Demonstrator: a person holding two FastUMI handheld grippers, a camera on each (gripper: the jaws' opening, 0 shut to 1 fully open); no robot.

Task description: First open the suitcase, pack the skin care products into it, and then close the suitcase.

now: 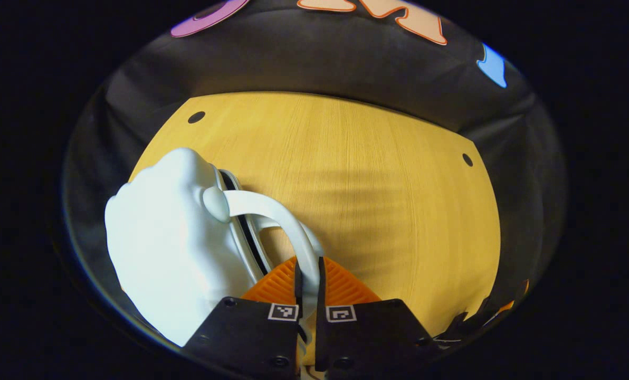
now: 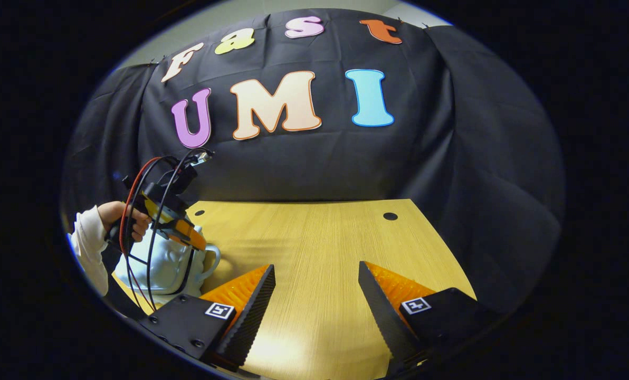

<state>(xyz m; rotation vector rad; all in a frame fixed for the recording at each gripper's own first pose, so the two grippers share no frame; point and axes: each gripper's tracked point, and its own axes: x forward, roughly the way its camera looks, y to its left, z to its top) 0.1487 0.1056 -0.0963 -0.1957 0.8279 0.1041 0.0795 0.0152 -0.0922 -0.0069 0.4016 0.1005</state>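
in the left gripper view, the left gripper (image 1: 308,274) has its 2 fingers clamped on the curved white handle (image 1: 288,221) of a small white moulded suitcase (image 1: 167,253), at the near left of a yellow wooden table (image 1: 388,211). in the right gripper view, the right gripper (image 2: 317,285) hovers with fingers wide apart over the table's near middle, well right of the suitcase.

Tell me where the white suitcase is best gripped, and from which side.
By its arched handle, pinched across the thin strap from above. It loops clear of the suitcase, leaving room for fingers either side; the left claw is shut on it that way.
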